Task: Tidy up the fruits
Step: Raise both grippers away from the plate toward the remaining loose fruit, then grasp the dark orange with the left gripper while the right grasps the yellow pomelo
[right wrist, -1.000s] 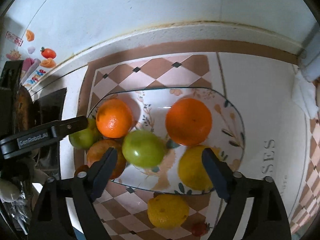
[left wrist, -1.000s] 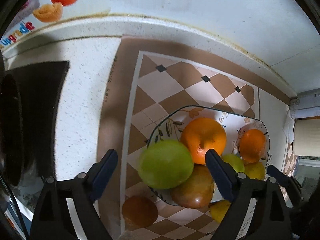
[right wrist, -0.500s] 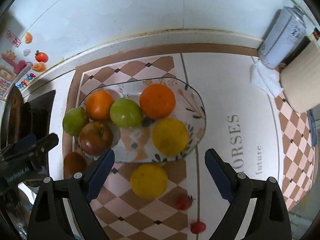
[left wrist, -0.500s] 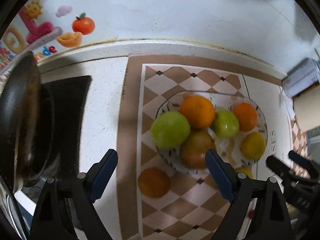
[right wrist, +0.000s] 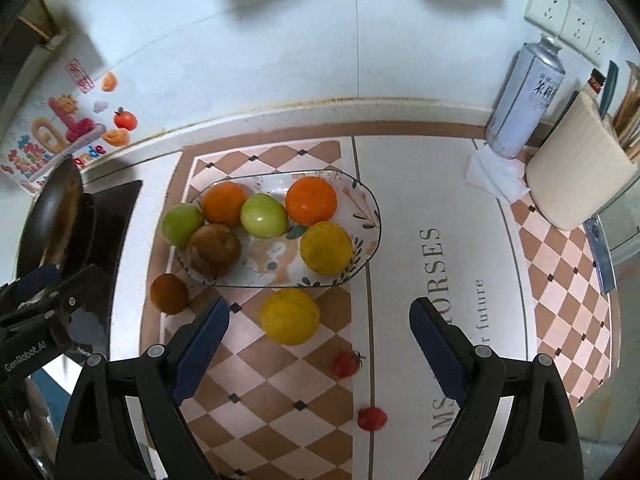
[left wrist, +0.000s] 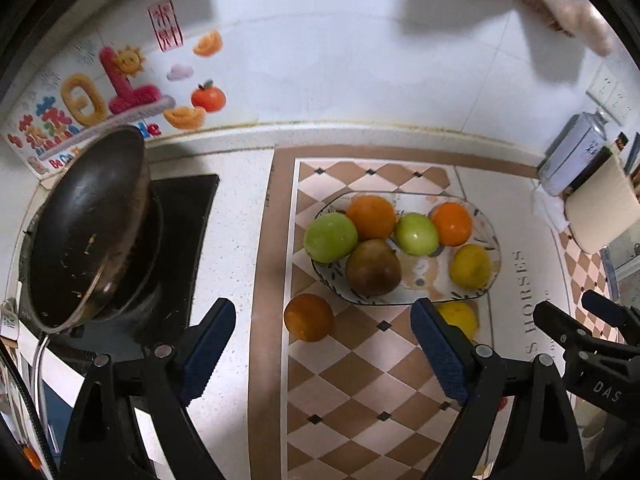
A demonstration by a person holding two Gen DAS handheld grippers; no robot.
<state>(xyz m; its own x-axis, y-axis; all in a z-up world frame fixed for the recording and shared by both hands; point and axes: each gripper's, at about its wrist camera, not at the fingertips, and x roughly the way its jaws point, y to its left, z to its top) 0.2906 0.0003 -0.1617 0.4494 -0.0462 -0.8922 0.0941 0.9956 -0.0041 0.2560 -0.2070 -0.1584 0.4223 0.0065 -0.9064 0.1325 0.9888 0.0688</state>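
Observation:
A patterned oval plate (right wrist: 366,204) (left wrist: 492,236) on the checkered mat holds several fruits: two oranges, two green apples, a brown-red fruit (right wrist: 213,249) and a yellow one (right wrist: 327,247). On the mat in front lie a dark orange fruit (left wrist: 309,317) (right wrist: 169,293), a yellow fruit (right wrist: 289,316) (left wrist: 460,317) and two small red tomatoes (right wrist: 346,364) (right wrist: 372,418). My left gripper (left wrist: 322,354) is open and empty, above the mat in front of the plate. My right gripper (right wrist: 320,354) is open and empty, above the yellow fruit and tomatoes.
A dark wok (left wrist: 86,224) sits on a stove at the left. A spray can (right wrist: 524,104), a crumpled tissue (right wrist: 496,174) and a cream container (right wrist: 580,176) stand at the back right. The tiled wall runs behind the counter.
Both grippers have pulled back and up from the plate; the fruits look smaller and more counter shows. The green apple that lay between my left fingers now rests on the plate.

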